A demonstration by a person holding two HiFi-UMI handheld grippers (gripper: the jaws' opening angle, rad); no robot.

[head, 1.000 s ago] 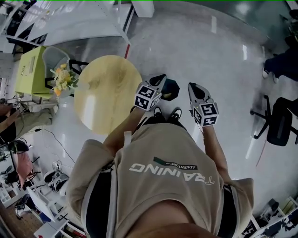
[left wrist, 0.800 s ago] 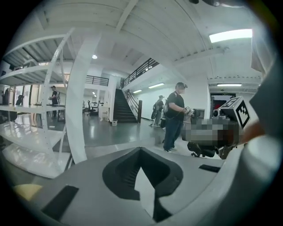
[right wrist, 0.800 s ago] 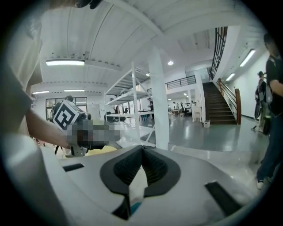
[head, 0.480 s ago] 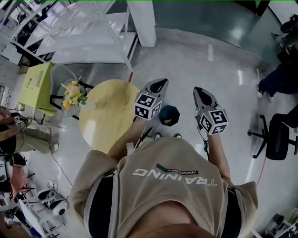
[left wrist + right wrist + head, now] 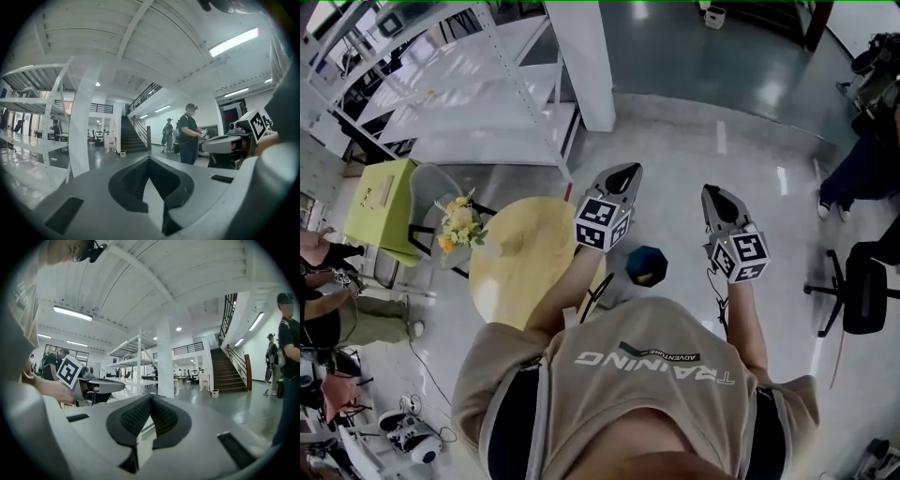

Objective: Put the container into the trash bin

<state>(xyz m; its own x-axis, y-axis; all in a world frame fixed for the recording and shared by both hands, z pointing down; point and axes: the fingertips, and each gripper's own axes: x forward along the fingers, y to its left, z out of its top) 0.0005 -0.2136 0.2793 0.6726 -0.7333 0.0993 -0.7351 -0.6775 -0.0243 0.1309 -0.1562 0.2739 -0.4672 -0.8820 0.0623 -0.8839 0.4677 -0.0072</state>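
A dark hexagonal trash bin [image 5: 647,264] stands on the floor between my arms, and something yellowish shows at its left inner edge. No container is visible outside it. My left gripper [image 5: 623,172] is held up in the air above and left of the bin, jaws shut with nothing between them [image 5: 149,159]. The right gripper [image 5: 713,192] hovers level with it to the right of the bin, also shut and empty [image 5: 150,398]. Both gripper views look out into the hall, not down at the bin.
A round yellow table [image 5: 530,258] stands left of the bin, with a flower bunch [image 5: 457,225] and a yellow-green chair [image 5: 382,195] beyond. White shelving [image 5: 459,84] and a pillar [image 5: 581,56] rise ahead. An office chair [image 5: 862,281] and a person [image 5: 861,178] are at the right.
Both grippers have risen and point further out into the hall. The bin and table have slid down the head view as it tilted up. The jaws stayed shut.
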